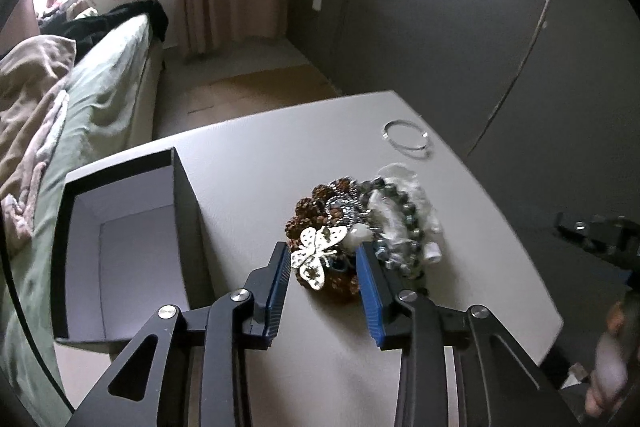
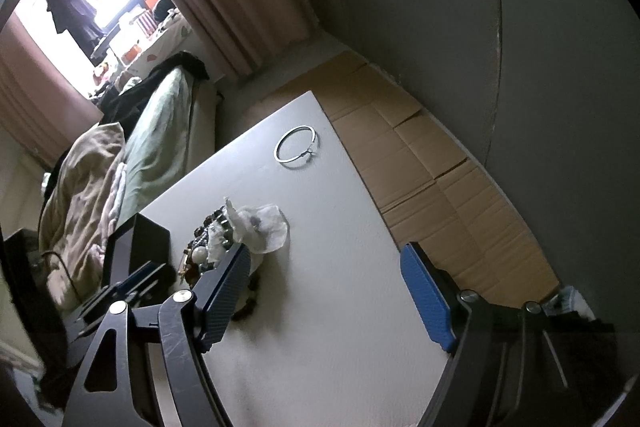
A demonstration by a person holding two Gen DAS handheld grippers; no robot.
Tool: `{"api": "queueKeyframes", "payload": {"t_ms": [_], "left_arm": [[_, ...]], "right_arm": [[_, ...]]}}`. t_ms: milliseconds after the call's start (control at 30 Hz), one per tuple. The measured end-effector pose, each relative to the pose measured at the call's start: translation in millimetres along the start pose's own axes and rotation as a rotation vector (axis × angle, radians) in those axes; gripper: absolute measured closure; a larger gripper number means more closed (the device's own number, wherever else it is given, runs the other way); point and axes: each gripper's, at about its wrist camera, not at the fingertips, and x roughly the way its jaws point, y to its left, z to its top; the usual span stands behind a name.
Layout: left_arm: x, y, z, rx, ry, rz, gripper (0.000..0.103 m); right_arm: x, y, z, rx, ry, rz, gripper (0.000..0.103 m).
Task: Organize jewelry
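The black box [image 1: 120,247] on the bench [image 1: 248,163] is empty. Beside it, the butterfly ornament [image 1: 318,255] tops the jewelry pile [image 1: 360,223], between the left hand-held gripper [image 1: 324,259]'s open jaws, untouched. The right hand-held gripper [image 2: 326,259] gapes wide, holding nothing.

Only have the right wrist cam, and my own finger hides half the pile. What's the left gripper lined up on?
Observer: The left gripper straddles a silver butterfly piece on top of the pile. Its pads aren't touching it.
Operator: Is the box open?
Observer: Yes, the black box is open on top, and nothing shows inside.
Operator: What's under the butterfly?
Observer: Brown knobbly beads, with a dark bead bracelet beside them.
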Motion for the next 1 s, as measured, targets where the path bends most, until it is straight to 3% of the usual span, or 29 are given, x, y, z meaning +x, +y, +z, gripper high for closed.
{"api": "queueKeyframes", "payload": {"t_ms": [300,400,433,467,500,567,600,900,1000], "left_arm": [[18,-6,3,0.090,0.005,0.116,0.068],[21,-8,2,0.128,0.016,0.124,0.069],[22,-6,3,0.129,0.017,0.121,0.072],[22,-5,3,0.129,0.019,0.127,0.086],[22,-2,5,0.122,0.022,0.129,0.092],[19,10,6,0.069,0.027,0.076,0.095],[18,14,7,0.051,0.030,0.066,0.102],[-23,37,10,-0.040,-0.033,-0.063,0.102],[-37,40,12,-0.057,-0.058,-0.072,0.102]], "right_arm": [[12,1,4,0.018,0.019,0.026,0.025],[14,5,4,0.019,0.025,0.036,0.025],[14,6,4,0.016,0.026,0.037,0.025],[14,9,3,0.013,0.025,0.036,0.025],[14,9,3,0.012,0.026,0.036,0.025],[12,12,2,0.009,0.026,0.035,0.025],[11,12,3,0.008,0.025,0.034,0.025],[2,22,6,-0.004,0.002,0.036,0.025],[4,29,9,-0.012,0.005,0.060,0.035]]}}
